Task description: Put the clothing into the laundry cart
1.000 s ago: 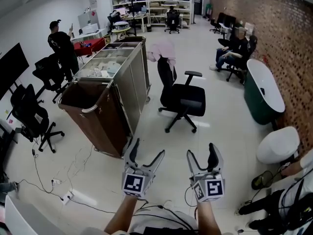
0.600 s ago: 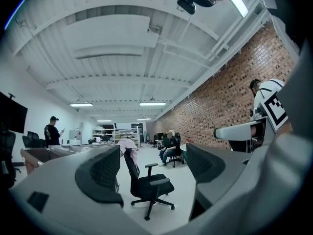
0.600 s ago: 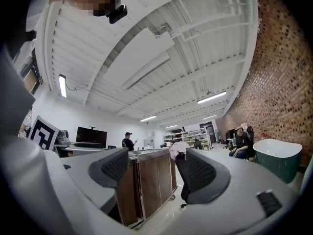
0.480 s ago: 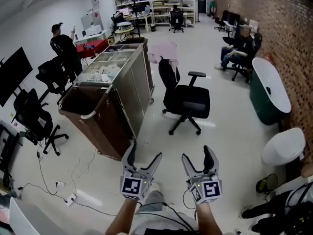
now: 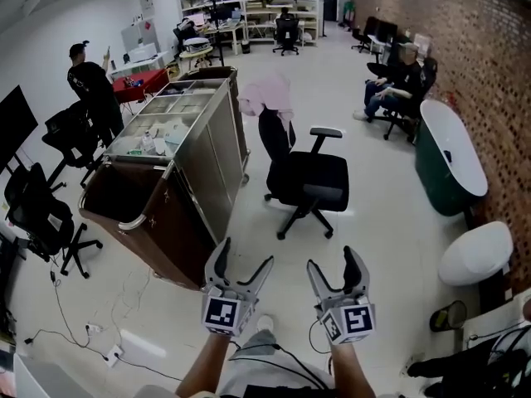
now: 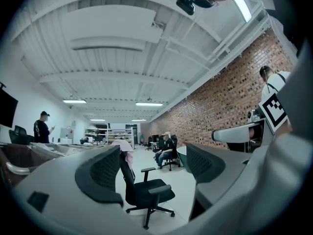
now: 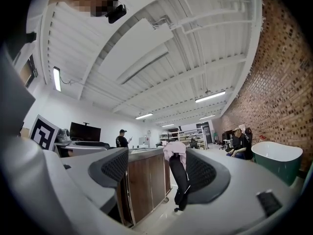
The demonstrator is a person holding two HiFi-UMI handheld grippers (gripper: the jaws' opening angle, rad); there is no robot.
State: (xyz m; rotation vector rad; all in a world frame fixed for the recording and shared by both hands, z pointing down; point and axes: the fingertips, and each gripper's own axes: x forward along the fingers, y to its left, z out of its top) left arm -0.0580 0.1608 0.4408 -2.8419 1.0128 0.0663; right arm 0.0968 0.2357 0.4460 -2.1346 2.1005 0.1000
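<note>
Short of the office chair (image 5: 311, 181), you are holding both grippers out side by side, well apart from it. The left gripper (image 5: 246, 254) is keeping its fingers spread and gripping nothing; only the chair and bare floor are showing through the gap. The right gripper (image 5: 332, 258) is also standing with its fingers apart and empty, with the cart's side and the clothing showing between them. The pink clothing (image 5: 270, 94) is hanging over the top of the chair's backrest, on the side away from you. The laundry cart (image 5: 207, 164) is standing left of the chair, not touching it, and its brown bag (image 5: 124, 201) is gaping open at the end nearer you. A seated person (image 5: 397, 73) is sitting beyond the chair to the right. A green bathtub (image 5: 448, 152) is lying right of the chair. A standing person (image 5: 87, 81) is waiting far left of the chair, past the cart.
</note>
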